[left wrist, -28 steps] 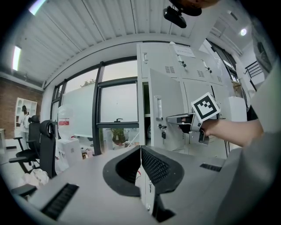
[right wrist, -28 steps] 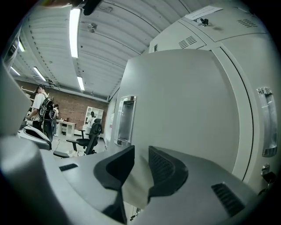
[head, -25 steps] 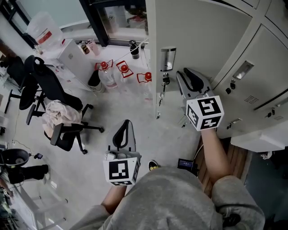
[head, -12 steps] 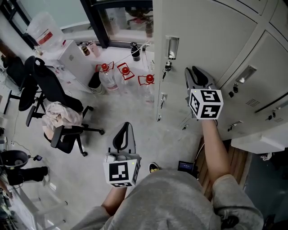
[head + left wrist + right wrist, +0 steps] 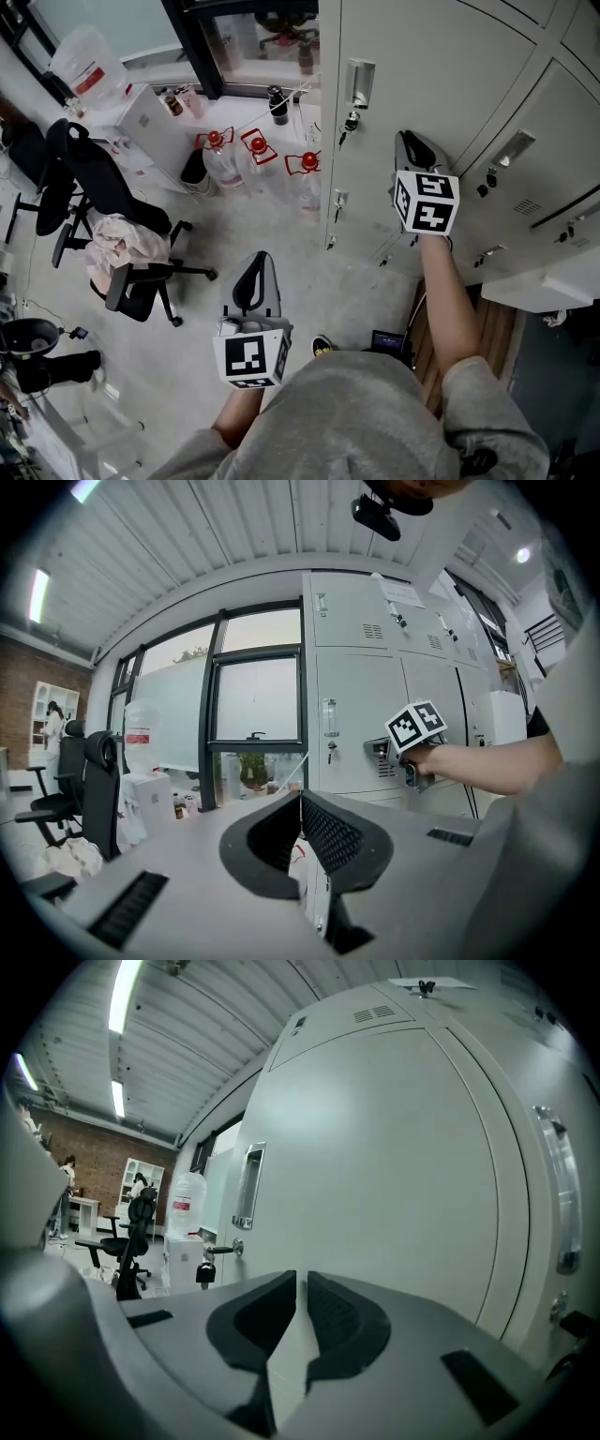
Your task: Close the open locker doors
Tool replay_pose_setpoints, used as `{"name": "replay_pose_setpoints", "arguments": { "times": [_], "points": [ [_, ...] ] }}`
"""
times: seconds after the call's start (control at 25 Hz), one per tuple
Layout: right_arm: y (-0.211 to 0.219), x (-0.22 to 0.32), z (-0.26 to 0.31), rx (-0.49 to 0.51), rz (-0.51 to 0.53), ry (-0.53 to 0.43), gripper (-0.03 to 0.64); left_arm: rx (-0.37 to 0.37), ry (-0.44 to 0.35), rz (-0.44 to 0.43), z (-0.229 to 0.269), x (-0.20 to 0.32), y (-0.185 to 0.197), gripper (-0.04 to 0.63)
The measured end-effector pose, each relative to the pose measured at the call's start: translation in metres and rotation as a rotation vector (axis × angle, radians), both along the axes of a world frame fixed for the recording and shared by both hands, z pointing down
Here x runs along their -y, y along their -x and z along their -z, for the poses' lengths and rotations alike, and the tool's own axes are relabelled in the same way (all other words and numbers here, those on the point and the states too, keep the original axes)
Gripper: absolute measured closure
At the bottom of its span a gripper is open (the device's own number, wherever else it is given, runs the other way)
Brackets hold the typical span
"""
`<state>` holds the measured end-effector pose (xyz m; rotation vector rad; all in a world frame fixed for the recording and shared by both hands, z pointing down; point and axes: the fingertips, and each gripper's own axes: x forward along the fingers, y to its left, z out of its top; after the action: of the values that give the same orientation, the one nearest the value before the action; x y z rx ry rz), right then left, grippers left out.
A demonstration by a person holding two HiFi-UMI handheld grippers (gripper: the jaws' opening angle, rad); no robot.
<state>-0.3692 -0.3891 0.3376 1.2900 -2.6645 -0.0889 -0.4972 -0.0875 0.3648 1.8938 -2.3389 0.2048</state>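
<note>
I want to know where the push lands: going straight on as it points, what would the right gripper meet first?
Most likely the flat face of the grey locker door, close ahead. The right gripper has just been closing its jaws, with nothing between them.

The lockers [image 5: 441,66] run off the head view's top and right edges. The marker cube of the right hand-held gripper [image 5: 411,141] covers the person's grip on it. The red label on the water jug [image 5: 89,58] is too small to read.

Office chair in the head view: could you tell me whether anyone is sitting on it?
No, the office chair holds only a crumpled cloth on its seat.
</note>
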Motion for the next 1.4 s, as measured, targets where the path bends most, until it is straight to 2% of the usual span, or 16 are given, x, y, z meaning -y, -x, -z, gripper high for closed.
{"name": "replay_pose_setpoints", "arguments": {
  "times": [0.12, 0.28, 0.4, 0.6, 0.76, 0.96, 1.12, 1.4],
  "points": [
    [0.001, 0.000, 0.001, -0.011, -0.005, 0.002, 0.566, 0.002, -0.009, -0.005, 0.002, -0.001, 0.002, 0.583],
    [-0.005, -0.026, 0.007, -0.047, 0.055, -0.016, 0.566, 0.001, -0.017, -0.031, 0.005, 0.001, -0.004, 0.583],
    [-0.029, -0.062, 0.018, -0.065, 0.091, -0.056, 0.565, -0.002, -0.024, -0.072, 0.007, 0.007, -0.016, 0.583],
    [-0.089, -0.119, 0.045, -0.027, 0.109, -0.082, 0.565, -0.013, -0.023, -0.161, 0.005, 0.020, -0.046, 0.583],
    [-0.143, -0.162, 0.051, -0.003, 0.092, -0.060, 0.565, -0.021, -0.014, -0.237, 0.002, 0.027, -0.076, 0.583],
    [-0.191, -0.197, 0.034, -0.022, -0.004, -0.017, 0.565, -0.031, -0.009, -0.302, -0.004, 0.032, -0.103, 0.583],
    [-0.206, -0.210, 0.018, -0.022, -0.043, 0.025, 0.565, -0.032, -0.015, -0.331, -0.004, 0.031, -0.116, 0.583],
    [-0.209, -0.218, 0.020, -0.005, -0.045, 0.021, 0.565, -0.025, -0.017, -0.356, -0.002, 0.028, -0.129, 0.583]
  ]
}}
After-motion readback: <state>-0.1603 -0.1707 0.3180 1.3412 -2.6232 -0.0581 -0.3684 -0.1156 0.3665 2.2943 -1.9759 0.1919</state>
